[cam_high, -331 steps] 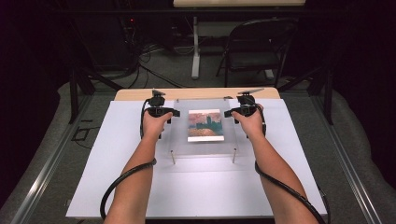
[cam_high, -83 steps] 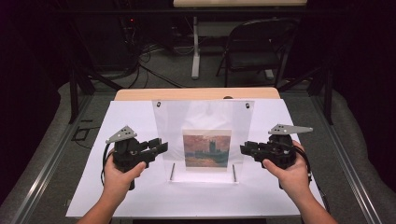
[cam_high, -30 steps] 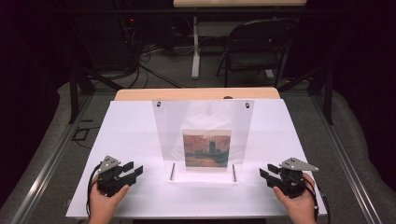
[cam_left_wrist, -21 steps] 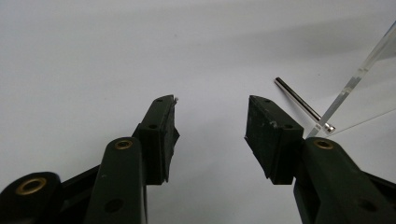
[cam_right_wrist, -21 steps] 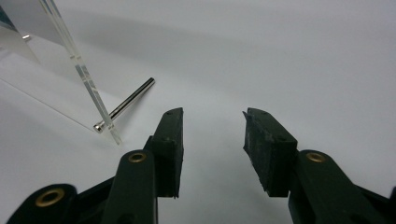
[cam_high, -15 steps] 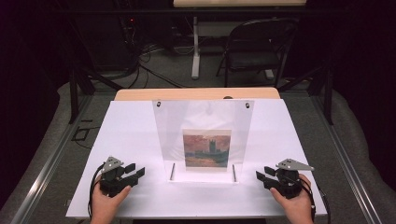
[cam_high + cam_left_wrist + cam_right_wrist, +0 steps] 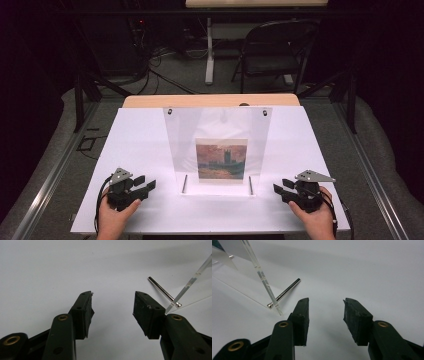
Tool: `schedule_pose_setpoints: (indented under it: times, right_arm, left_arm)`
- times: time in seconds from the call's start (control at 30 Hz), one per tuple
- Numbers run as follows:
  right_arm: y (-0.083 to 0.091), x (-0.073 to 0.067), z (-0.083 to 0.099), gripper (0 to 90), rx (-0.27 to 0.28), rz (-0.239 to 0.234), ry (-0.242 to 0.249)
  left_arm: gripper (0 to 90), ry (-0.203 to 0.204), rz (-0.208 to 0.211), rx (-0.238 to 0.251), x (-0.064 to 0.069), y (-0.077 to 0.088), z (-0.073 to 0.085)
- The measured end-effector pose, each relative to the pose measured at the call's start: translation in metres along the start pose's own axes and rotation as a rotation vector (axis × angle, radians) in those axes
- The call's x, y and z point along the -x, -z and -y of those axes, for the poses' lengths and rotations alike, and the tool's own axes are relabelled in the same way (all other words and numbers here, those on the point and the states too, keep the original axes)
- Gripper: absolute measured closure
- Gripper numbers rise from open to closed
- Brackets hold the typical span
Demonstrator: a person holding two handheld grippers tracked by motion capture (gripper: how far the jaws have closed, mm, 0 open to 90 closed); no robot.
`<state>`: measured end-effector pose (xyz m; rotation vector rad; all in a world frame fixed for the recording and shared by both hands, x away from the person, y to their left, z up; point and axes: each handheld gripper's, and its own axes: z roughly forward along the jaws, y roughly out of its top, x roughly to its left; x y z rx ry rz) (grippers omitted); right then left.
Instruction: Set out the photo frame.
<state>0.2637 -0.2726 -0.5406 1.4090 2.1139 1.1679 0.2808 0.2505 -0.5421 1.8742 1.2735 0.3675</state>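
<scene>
Frame: clear acrylic frame [image 7: 217, 145] stands upright mid-counter [image 7: 145, 135], holding a painted card [image 7: 221, 160].
Left claw [image 7: 147, 186]: jaws apart, empty, well left of the frame.
Right claw [image 7: 278, 189]: jaws apart, empty, well to its right.
Progress: frame appears set up; nothing evidently left.
</scene>
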Motion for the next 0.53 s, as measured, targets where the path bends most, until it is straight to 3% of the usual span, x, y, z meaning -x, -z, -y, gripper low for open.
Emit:
schedule_pose_setpoints:
  times: [0.53]
  right_arm:
    - [0.0025,0.0028,-0.0001,53.8,0.003,-0.004,-0.027]
  left_arm:
    - [48.5,0.016,0.006,0.001,-0.0016,0.001,-0.0008]
